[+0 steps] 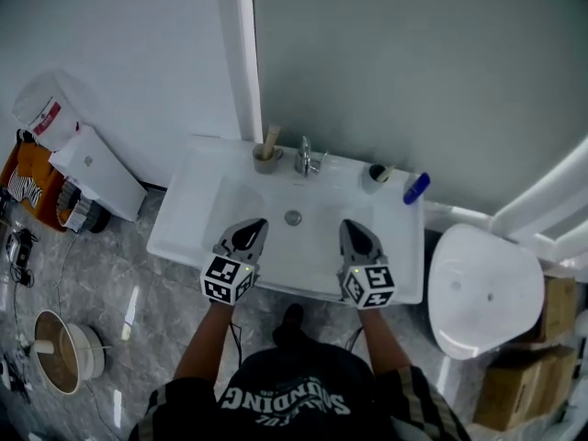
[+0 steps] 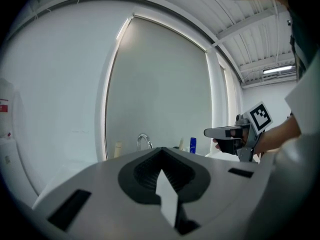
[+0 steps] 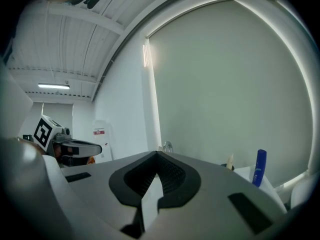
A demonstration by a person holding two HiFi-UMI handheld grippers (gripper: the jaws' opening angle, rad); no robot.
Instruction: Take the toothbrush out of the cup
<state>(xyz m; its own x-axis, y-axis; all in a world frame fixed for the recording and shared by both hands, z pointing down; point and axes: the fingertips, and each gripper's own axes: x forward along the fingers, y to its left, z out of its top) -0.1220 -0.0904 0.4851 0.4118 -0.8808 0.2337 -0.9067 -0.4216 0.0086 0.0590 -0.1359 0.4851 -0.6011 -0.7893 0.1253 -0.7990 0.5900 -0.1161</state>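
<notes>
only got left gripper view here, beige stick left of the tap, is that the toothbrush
Observer: Yes. The head view shows the toothbrush standing in a cup on the sink ledge, left of the tap.
Operator: anything else on that ledge
Observer: A second cup right of the tap, with a blue bottle beside it.
Operator: what about the other hand's jaws
Observer: The right gripper is shut and empty, over the front of the sink.

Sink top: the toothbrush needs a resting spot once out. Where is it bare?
Bare: the left rim, left of the toothbrush cup, and the basin around the drain. Crowded: back right corner, second cup and blue bottle.
</notes>
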